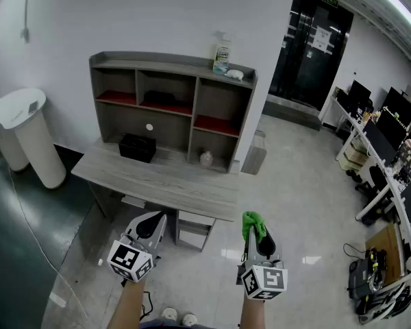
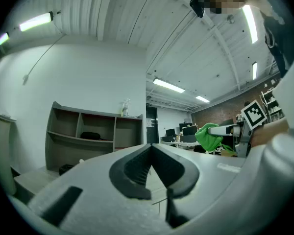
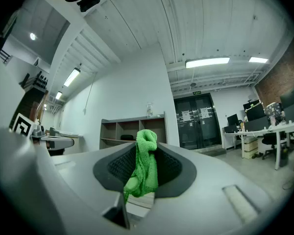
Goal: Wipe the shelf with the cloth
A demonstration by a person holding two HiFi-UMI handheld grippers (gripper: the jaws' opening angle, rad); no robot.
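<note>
You have a grey wooden bench (image 1: 171,184) ahead of you, with a black box (image 1: 138,147) set toward its back. A white bin (image 1: 34,139) stands at your left on the dark floor (image 1: 20,238). At your right, past black doors (image 1: 308,46), desks (image 1: 373,173) carry monitors (image 1: 394,112).

**Green cloth, grey shelf with red boards**

Your right tool (image 1: 256,233) is pale grey with dark grey ribbed pads, and the cloth (image 3: 144,165) in it is bright green. Your left tool (image 1: 151,219) wears the same greys. Each carries a marker cube (image 1: 131,260) patterned in black-and-white squares. Ahead of both tools, the shelf (image 1: 166,63) is grey with red boards, on a table (image 1: 171,184) of pale grey wood grain. The box (image 1: 138,147) there is black, and the bin (image 1: 27,132) far left of your left tool is white.
</note>
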